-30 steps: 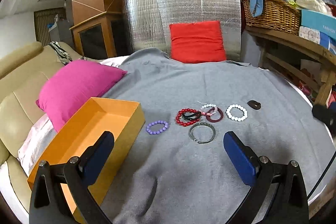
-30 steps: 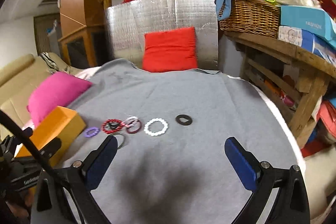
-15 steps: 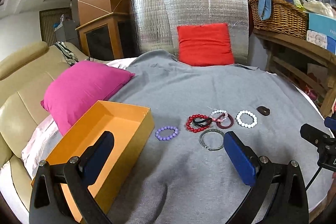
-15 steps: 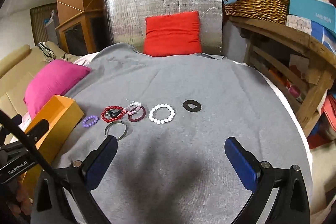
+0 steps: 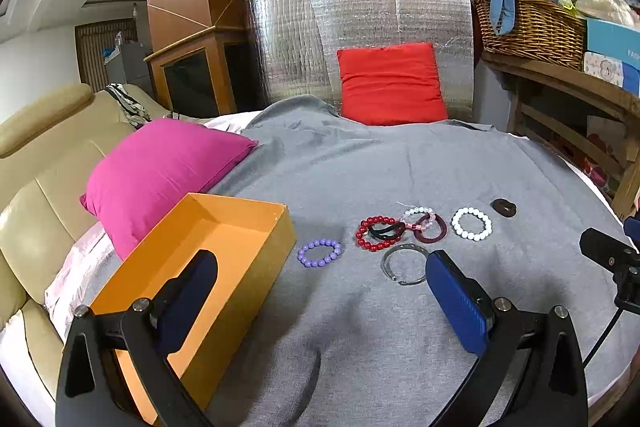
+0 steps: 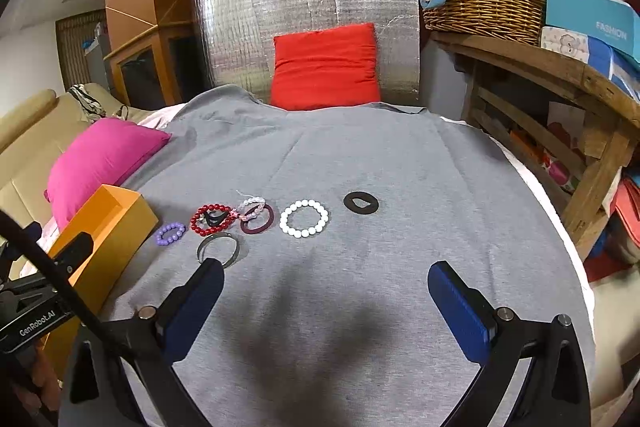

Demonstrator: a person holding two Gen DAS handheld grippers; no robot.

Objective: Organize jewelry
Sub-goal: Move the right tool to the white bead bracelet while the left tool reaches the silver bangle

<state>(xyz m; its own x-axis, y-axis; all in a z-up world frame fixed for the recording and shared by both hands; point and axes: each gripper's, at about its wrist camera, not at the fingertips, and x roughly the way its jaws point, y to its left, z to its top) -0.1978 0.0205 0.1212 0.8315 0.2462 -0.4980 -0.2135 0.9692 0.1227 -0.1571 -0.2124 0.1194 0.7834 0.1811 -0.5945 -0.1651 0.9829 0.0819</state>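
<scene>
Several bracelets lie in a row on the grey cloth (image 5: pixel 400 327): a purple bead bracelet (image 5: pixel 319 253) (image 6: pixel 171 233), a red bead bracelet (image 5: pixel 378 233) (image 6: pixel 211 219) with a black band on it, a dark red ring (image 5: pixel 430 228) (image 6: pixel 258 219), a white bead bracelet (image 5: pixel 471 223) (image 6: pixel 304 218), a black ring (image 5: pixel 503 207) (image 6: pixel 361 203) and a grey open bangle (image 5: pixel 405 264) (image 6: pixel 218 249). An open orange box (image 5: pixel 208 267) (image 6: pixel 106 223) stands at the left. My left gripper (image 5: pixel 320 303) is open and empty, above the cloth short of the bracelets. My right gripper (image 6: pixel 326 311) is open and empty.
A pink pillow (image 5: pixel 160 171) lies behind the box on a beige sofa (image 5: pixel 36 187). A red cushion (image 5: pixel 392 83) leans on a silver foil panel (image 5: pixel 360 39) at the back. A wooden shelf (image 6: pixel 560 79) with a wicker basket (image 6: pixel 480 1) stands at the right.
Both grippers have moved forward and slightly down toward the bracelets, which now sit closer in both views. Both stay open and empty.
</scene>
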